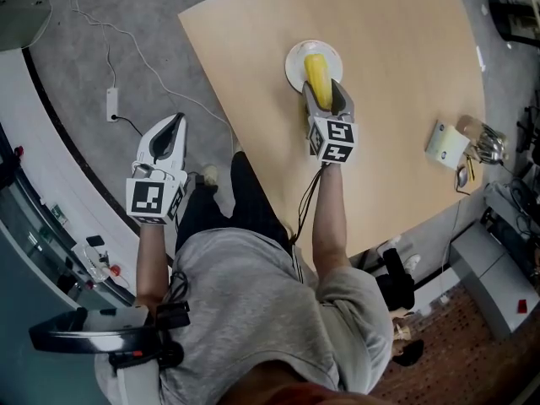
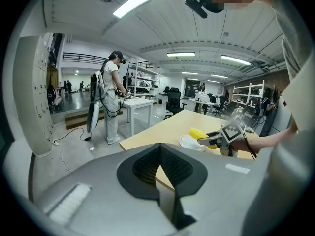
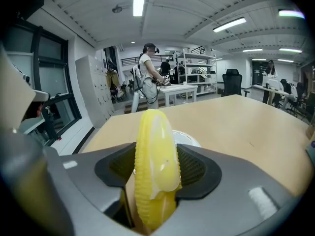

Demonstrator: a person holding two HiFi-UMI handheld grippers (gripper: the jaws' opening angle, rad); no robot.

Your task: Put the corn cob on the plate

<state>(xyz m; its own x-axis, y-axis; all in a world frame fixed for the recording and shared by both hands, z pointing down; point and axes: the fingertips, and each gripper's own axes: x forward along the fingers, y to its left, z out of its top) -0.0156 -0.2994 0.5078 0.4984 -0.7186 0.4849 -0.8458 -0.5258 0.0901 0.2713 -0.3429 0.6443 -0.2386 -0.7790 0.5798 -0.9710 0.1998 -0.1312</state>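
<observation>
At the far left, a white power strip [image 1: 112,102] lies on the grey floor with its cable trailing away. Your left gripper [image 1: 175,121] is next. It hangs off the table [image 1: 396,74], over the floor just beside the near left edge, and points forward and somewhat down. In the left gripper view its jaws meet at the tips with nothing between them (only a sliver of tabletop shows through the gap behind).

Further right, your right gripper [image 1: 326,98] reaches out over the table, with your arm stretched behind it. Its jaws are spread wide and clamp the corn cob [image 1: 317,74] by its sides, so the yellow cob sticks out forward past the fingertips. The cob is over the white plate [image 1: 293,62], which sits on the far middle of the table, and it lies along the plate's middle. None of the views shows whether the cob touches the plate or sits just above it.

At the table's right edge, well apart from the plate, there is a pale block [image 1: 446,144] with a shiny metal object [image 1: 488,144] just beside it.
</observation>
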